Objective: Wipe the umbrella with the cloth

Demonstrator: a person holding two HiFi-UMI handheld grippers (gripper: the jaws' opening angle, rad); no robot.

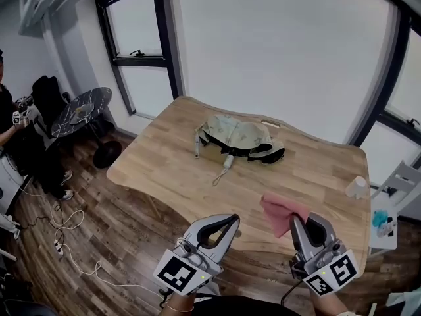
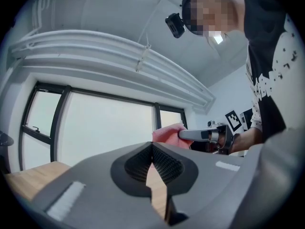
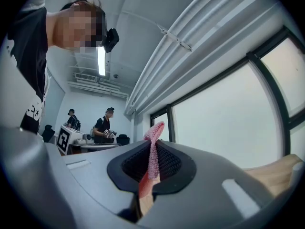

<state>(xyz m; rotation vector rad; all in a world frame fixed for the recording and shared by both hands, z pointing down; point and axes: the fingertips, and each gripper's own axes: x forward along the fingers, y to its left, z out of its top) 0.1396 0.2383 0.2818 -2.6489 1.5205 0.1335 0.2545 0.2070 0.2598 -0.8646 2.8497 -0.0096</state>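
Umbrella, one only, lies collapsed and crumpled on the far middle of the wooden table. Its pale patterned canopy with dark edging is bunched up, and its light handle points toward the near edge with a thin strap trailing from it. Cloth, a single pink piece, is well apart from the umbrella, above the near right part of the table. It is pinched in the right gripper, whose own view shows the jaws closed on a thin fold that stands up between the ribbed pads. The left gripper hangs beside it over the table's near edge, jaws pressed together with nothing between them. One small pale container stands near the table's right edge, and what is in it cannot be made out. Past that edge a white shelf holds one turquoise item. A second table, round and dark, stands to the left on the wooden floor, where white cables trail. One bystander in dark clothes shows at the left edge of the head view. Two dark-framed windows, one at the far left and one at the right, flank a plain white wall.
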